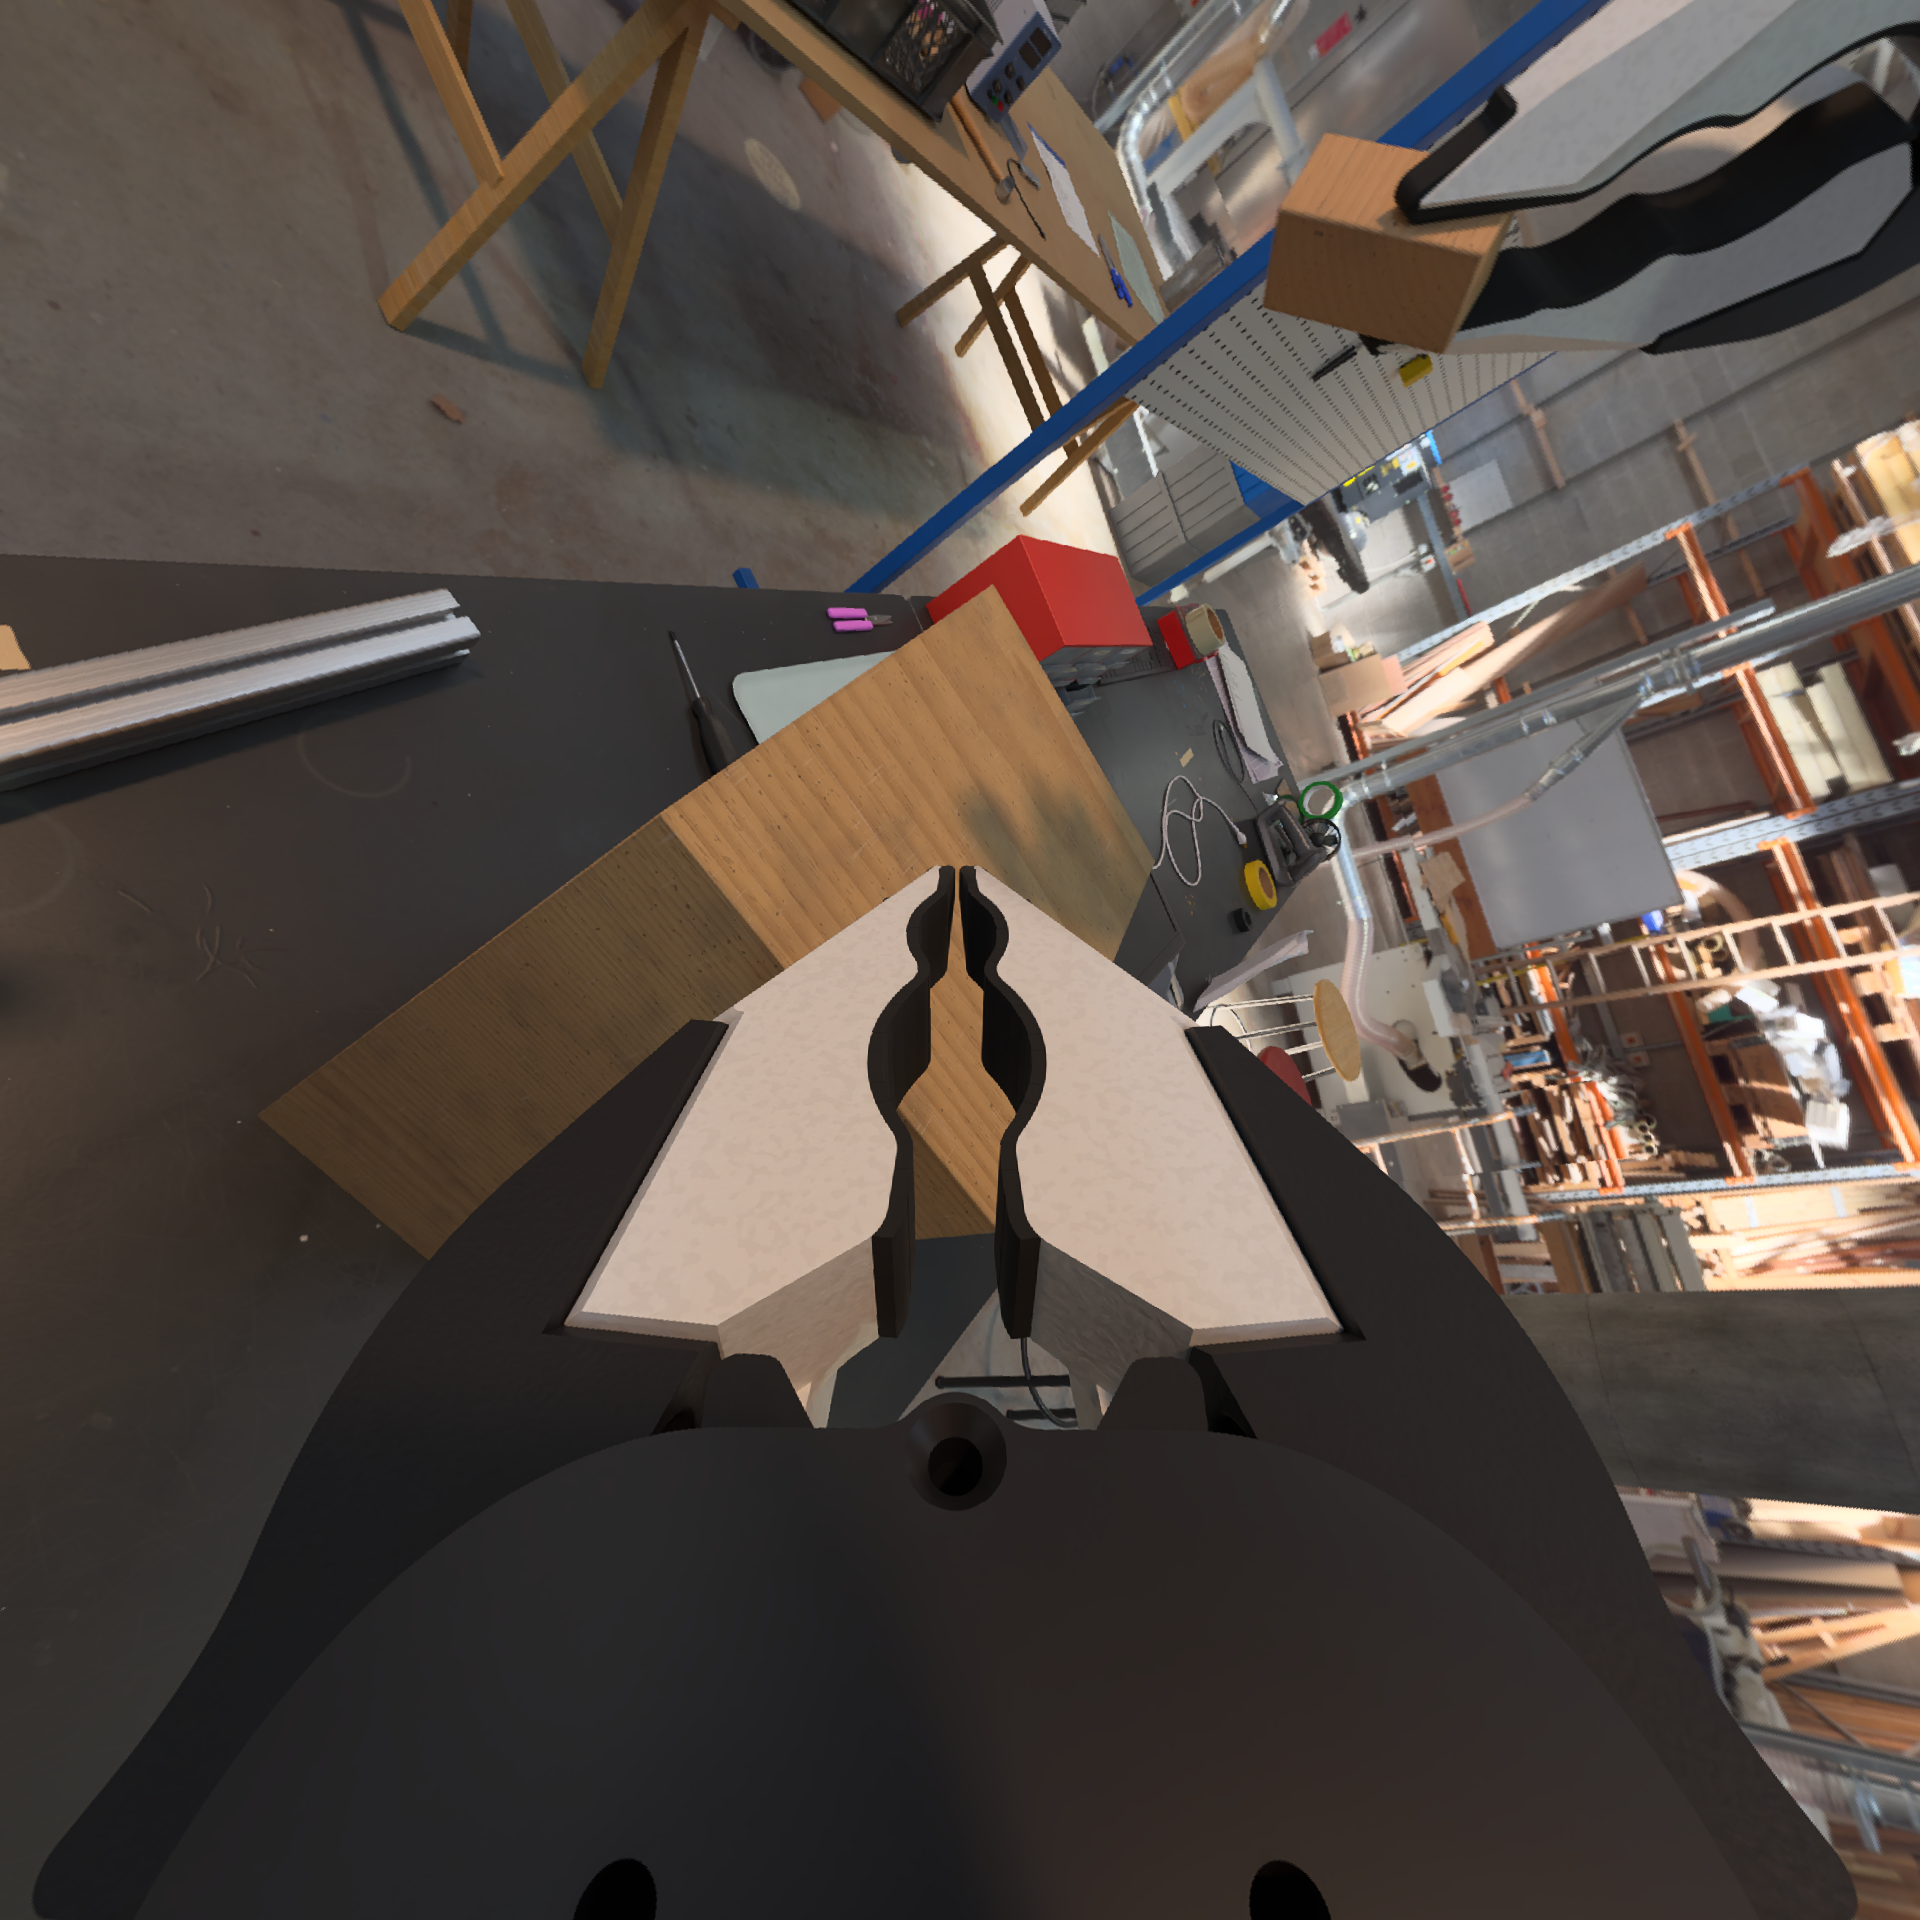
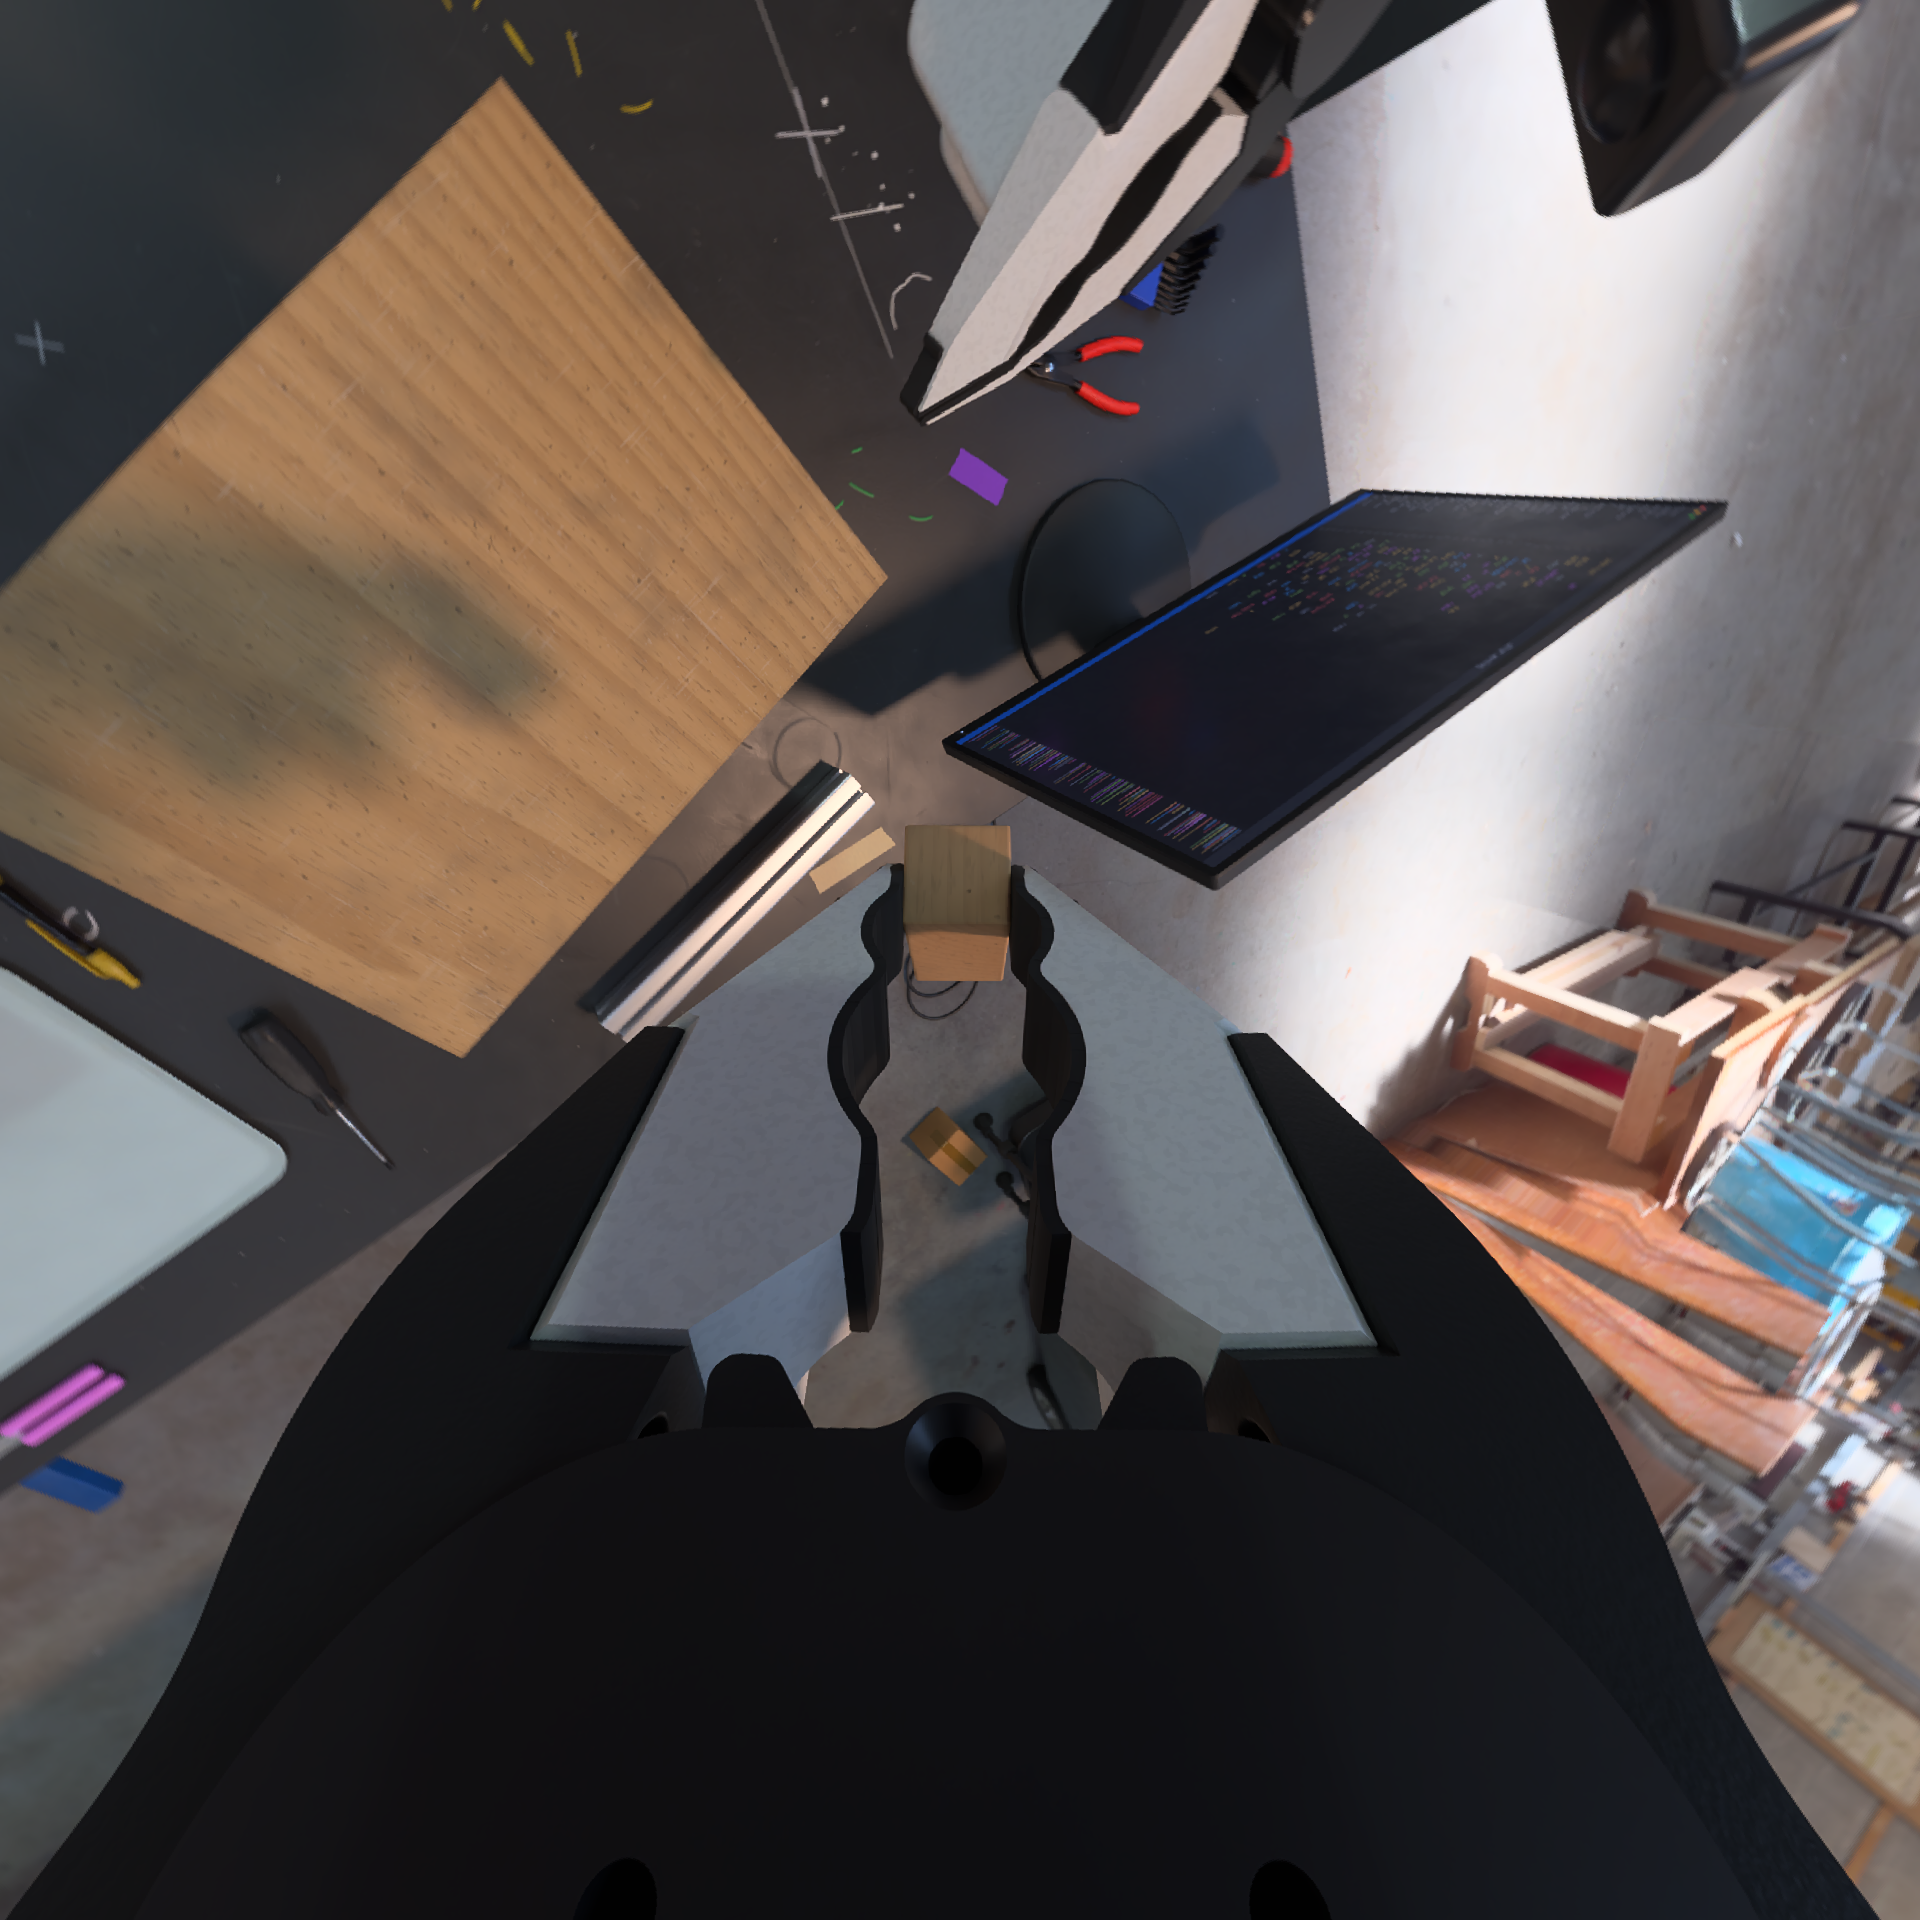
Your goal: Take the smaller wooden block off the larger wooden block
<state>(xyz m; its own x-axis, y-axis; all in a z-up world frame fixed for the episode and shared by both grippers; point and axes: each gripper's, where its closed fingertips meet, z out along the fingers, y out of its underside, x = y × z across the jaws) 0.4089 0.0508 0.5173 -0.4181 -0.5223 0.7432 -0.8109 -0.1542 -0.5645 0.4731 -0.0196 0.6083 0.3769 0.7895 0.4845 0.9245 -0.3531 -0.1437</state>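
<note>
The larger wooden block (image 1: 831, 831) lies on the dark table, wide and flat; it also shows in the right wrist view (image 2: 416, 540). My left gripper (image 1: 956, 878) is shut and empty, its tips over the block's top face. My right gripper (image 2: 956, 894) is shut on the smaller wooden block (image 2: 956, 899), held in the air clear of the larger block. In the left wrist view the smaller block (image 1: 1371, 249) hangs high at the upper right, between the right gripper's fingers (image 1: 1475, 177). The left gripper (image 2: 1039, 270) shows at the top of the right wrist view.
On the table lie an aluminium rail (image 1: 229, 675), a screwdriver (image 1: 707, 707), a pale tray (image 2: 94, 1164), red-handled pliers (image 2: 1091, 374) and a red box (image 1: 1049, 592). A monitor (image 2: 1330, 665) stands past the table's edge.
</note>
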